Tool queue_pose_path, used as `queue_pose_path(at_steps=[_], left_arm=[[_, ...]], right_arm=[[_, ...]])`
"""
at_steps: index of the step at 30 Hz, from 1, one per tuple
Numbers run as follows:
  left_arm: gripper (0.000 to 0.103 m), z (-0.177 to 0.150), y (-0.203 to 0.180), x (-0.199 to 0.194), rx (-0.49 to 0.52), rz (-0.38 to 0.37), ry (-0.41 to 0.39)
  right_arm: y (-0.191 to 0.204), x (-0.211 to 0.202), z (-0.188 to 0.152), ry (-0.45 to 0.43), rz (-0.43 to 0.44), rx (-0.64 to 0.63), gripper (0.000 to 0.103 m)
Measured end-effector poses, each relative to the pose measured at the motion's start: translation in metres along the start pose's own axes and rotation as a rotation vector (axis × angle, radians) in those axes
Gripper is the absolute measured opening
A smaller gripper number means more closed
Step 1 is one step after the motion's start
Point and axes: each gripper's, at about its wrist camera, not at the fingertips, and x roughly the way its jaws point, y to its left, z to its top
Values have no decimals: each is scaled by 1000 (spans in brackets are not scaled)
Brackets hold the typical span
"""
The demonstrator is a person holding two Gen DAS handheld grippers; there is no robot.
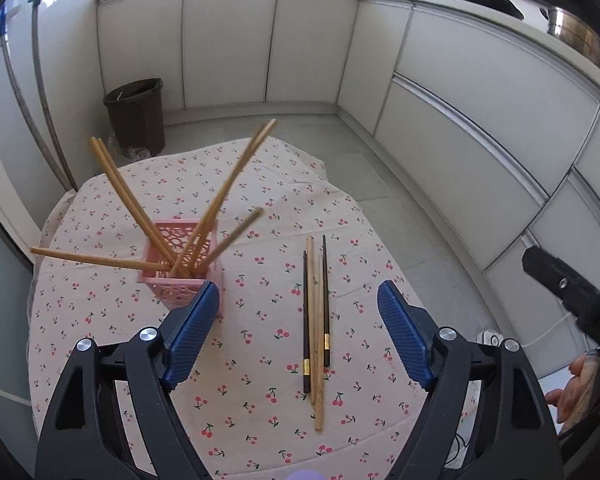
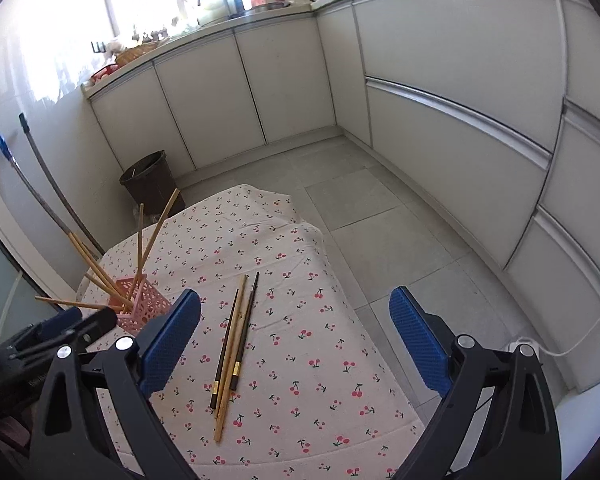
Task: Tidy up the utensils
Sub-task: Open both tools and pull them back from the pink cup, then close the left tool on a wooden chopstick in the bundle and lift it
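Observation:
A pink perforated holder (image 1: 188,276) stands on the cherry-print tablecloth (image 1: 260,208) with several wooden chopsticks (image 1: 124,192) fanning out of it; it also shows in the right wrist view (image 2: 142,304). A small bundle of wooden and black chopsticks (image 1: 316,320) lies flat on the cloth, also in the right wrist view (image 2: 234,348). My left gripper (image 1: 298,304) is open and empty, above the bundle, its left finger beside the holder. My right gripper (image 2: 296,312) is open and empty, above the cloth to the right of the bundle.
A dark bin (image 1: 136,114) stands on the tiled floor beyond the table. White cabinets (image 1: 479,120) run along the back and right. Mop handles (image 2: 40,192) lean on the left wall. The right gripper's body (image 1: 575,300) shows at the right edge.

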Motion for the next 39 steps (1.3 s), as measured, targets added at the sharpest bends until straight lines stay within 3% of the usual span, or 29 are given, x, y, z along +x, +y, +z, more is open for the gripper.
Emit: queue_pose_path(at_steps=[6, 10, 15, 20, 26, 28, 31, 39], left_arm=[[78, 1, -26, 59, 52, 7, 173], [85, 12, -42, 115, 117, 30, 315], [87, 26, -38, 179, 73, 78, 443], [83, 46, -34, 213, 57, 109, 459], [61, 57, -33, 234, 62, 144, 428], [48, 58, -29, 240, 61, 168, 418], [38, 58, -20, 248, 21, 177, 422], [34, 59, -16, 265, 17, 149, 398]], right_arm=[[-16, -7, 5, 14, 41, 54, 93], [-20, -7, 8, 38, 83, 69, 94], [-29, -3, 8, 68, 117, 103, 96], [-44, 3, 8, 111, 171, 195, 96], [-43, 9, 6, 155, 219, 218, 96], [-40, 11, 5, 166, 222, 210, 96], [-37, 15, 4, 180, 228, 201, 96], [-39, 24, 0, 210, 213, 218, 96]])
